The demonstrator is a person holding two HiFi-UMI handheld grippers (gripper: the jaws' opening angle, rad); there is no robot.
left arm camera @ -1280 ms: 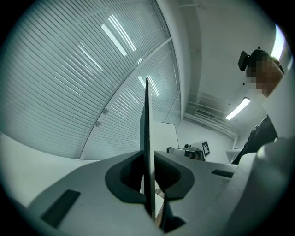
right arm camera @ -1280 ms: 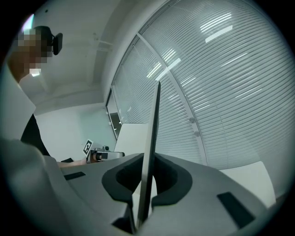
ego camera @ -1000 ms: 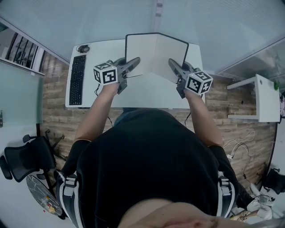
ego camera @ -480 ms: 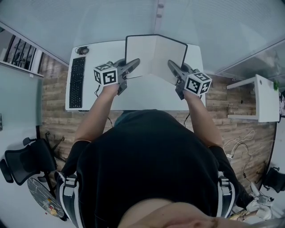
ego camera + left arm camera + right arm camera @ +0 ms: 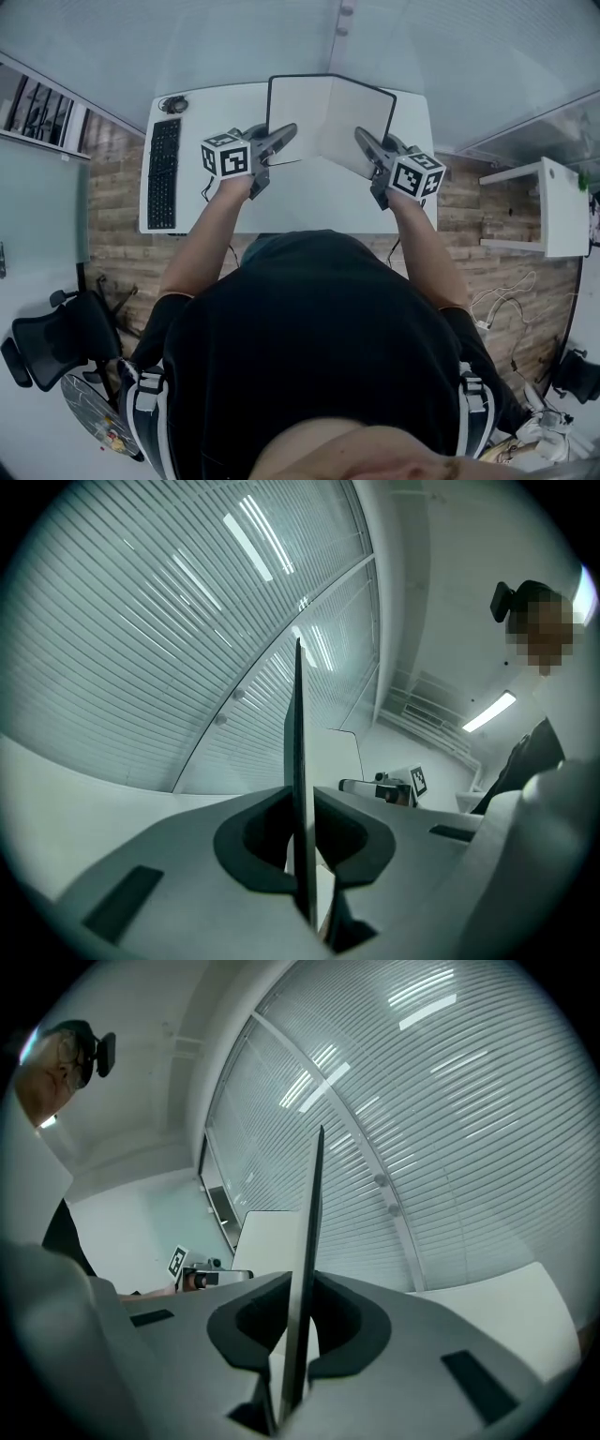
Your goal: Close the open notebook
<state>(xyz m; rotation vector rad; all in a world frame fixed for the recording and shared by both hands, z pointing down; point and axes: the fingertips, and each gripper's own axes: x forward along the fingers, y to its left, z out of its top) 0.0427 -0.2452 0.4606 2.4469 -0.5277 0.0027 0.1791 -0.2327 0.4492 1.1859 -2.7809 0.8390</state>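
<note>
Notebook position: the notebook (image 5: 328, 112) is over the far middle of the desk (image 5: 309, 202). It is open in a shallow V, with the centre crease between the two grippers and the inner pages facing the person. Whether its lower edge rests on the desk cannot be determined.
Left gripper: the left gripper (image 5: 284, 133) is clamped on the outer near edge of the left cover. In the left gripper view the cover passes edge-on between the jaws as a thin dark blade, pressed on both faces.
Right gripper: the right gripper (image 5: 362, 137) is clamped the same way on the outer near edge of the right cover.
Purpose of hold: with one clamp on each cover, each half can be steered separately. This likely prepares the covers to be swung together about the crease.
Edges: nothing lies between the two covers. The far edge of the desk is near the notebook's top.
Open room: the desk near the person is bare. The keyboard (image 5: 162, 169) lies along the left side, well apart from the left gripper.
Caution: inward travel looks unobstructed, whereas a push farther away would likely approach the desk edge.
</note>
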